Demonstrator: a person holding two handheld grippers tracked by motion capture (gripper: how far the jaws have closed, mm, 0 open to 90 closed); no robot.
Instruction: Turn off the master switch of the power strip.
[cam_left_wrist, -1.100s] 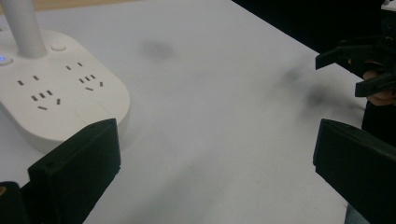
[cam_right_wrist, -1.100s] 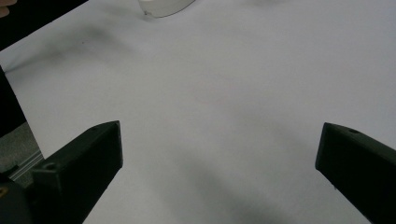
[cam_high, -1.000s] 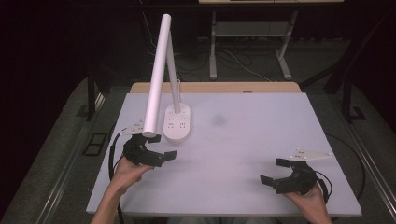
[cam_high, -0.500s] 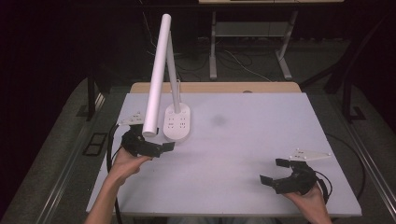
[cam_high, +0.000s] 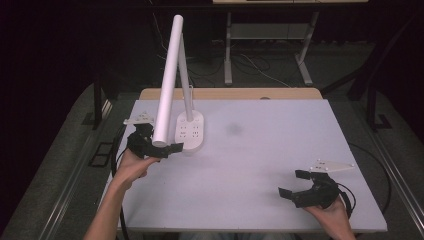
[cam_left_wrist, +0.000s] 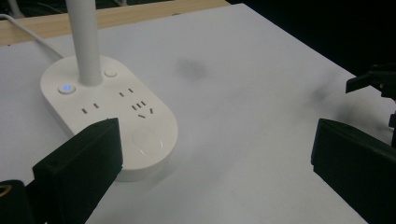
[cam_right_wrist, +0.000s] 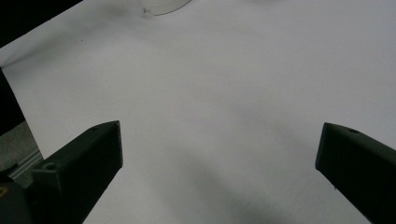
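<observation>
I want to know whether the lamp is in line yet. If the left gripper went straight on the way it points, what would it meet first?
Most likely the lamp base: the left gripper is open, and the base's near end lies just ahead, toward one jaw. Depth is hard to judge; farther along is bare table.

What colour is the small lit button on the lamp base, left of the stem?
Blue: the small round lit button glows blue on the white oval lamp base, clearest in the left gripper view.
</observation>
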